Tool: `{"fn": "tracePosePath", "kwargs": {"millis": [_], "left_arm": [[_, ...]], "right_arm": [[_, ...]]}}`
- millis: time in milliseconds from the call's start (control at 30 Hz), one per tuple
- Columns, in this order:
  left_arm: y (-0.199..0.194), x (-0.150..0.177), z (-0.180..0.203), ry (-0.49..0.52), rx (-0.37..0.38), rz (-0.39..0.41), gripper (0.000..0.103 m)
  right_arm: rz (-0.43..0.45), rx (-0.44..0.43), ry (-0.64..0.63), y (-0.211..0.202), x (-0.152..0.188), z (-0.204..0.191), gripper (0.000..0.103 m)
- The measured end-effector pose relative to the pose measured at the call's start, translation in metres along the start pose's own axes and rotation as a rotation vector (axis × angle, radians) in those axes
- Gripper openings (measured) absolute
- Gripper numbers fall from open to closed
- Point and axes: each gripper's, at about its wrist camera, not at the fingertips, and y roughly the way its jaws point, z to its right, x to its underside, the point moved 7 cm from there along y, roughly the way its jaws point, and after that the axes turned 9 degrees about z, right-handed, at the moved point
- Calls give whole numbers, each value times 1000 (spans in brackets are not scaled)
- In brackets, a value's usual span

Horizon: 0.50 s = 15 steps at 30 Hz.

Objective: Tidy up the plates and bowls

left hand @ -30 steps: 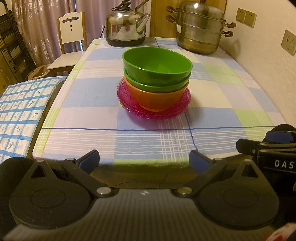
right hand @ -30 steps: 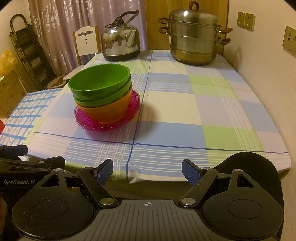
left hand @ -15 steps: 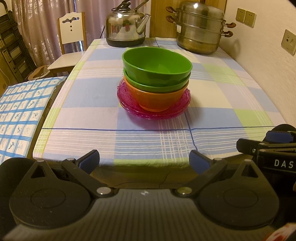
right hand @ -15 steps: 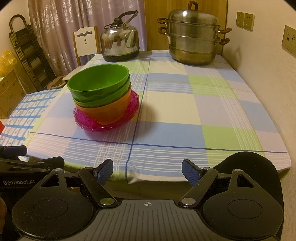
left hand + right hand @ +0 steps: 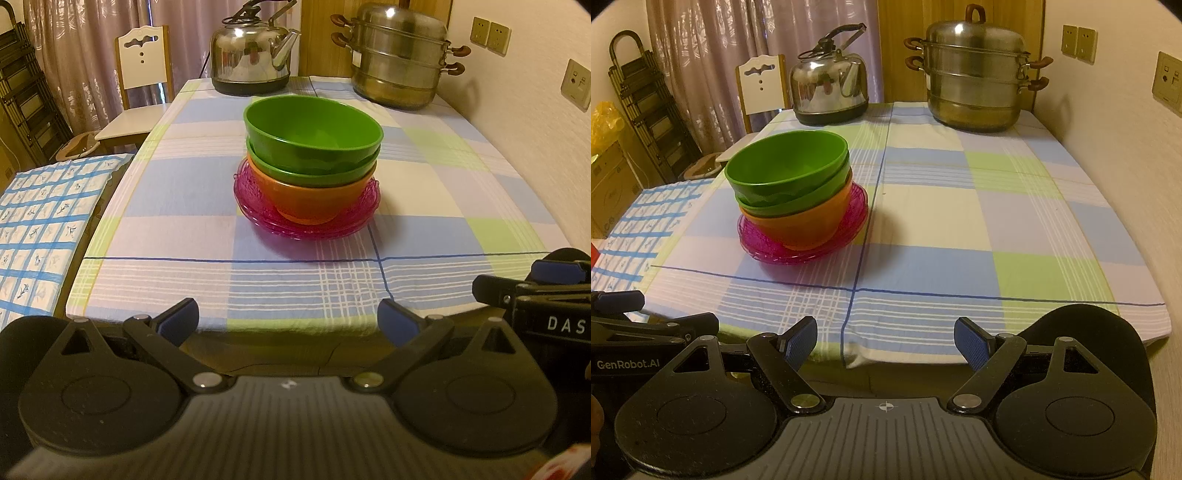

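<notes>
Left wrist view: stack sits mid-tabletop [image 5: 424, 192] on the checked cloth [image 5: 280, 288]. Order bottom to top: pink plates [image 5: 258, 210], orange bowl [image 5: 314, 201], then two green bowls [image 5: 314, 136] nested inside it. The plates look like more than one rim, but I can't count them. Nothing else loose on the cloth, only the kettle [image 5: 251, 55] and steamer pot [image 5: 399, 62] at the far end, well apart from the stack.

Progress: reads as done, or all but done. All visible dishes are in one pile, bowls nested on plates, roughly centred, no obvious lean. I see nothing left to collect in either view. If anything remains, it's a nudge to square the pile, or moving it somewhere the frames don't show.

Claws: left claw [image 5: 288, 319] has its jaws apart with nothing between them, parked off the near edge of the tabletop. The right claw [image 5: 884, 341] is likewise spread and empty at the near edge. Neither touches the stack, which is well ahead of both. Right wrist view puts the stack left of centre; the left claw's body shows at that view's lower left.

Versus the earlier frames: no change. The stack is in the same place and order, both claws are in the same pose with the same spread, and the background is identical. Idle hold.
</notes>
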Motion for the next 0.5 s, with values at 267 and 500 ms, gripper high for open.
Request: {"fn": "tracePosePath", "kwargs": {"millis": [267,500], "left_arm": [[0,0,1,2,0,1,102],[0,-1,0,4,1,1,102]], "right_arm": [[1,0,-2,0,-1,0,81],[2,1,2,0,-1,0,81]]}}
